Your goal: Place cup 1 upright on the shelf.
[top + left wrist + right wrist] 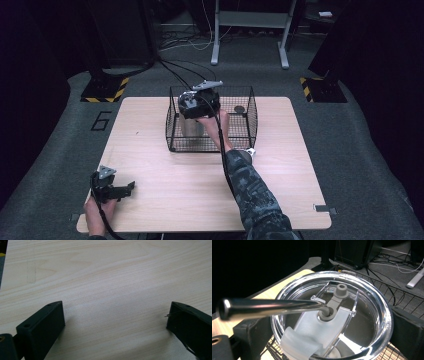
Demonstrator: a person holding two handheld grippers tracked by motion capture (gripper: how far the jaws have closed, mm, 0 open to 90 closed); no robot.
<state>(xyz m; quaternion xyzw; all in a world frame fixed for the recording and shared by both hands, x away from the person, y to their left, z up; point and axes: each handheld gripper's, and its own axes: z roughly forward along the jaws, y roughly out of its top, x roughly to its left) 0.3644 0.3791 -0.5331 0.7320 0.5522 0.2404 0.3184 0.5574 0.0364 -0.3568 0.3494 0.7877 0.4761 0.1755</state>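
While the right gripper [199, 107] pinches the tumbler [332, 320] between its jaws inside the wire basket [248, 127], its metal straw [269, 307] leaning sideways could snag the mesh on lifting; the left gripper [113, 322] idles, jaws spread.

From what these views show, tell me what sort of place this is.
Probably a lab or studio set up for recording, not a home. A lone wooden table stands on grey carpet, black curtains close it in, and hazard-striped stand bases and loose cables sit behind.

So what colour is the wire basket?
Black wire basket, clearest in the high view.
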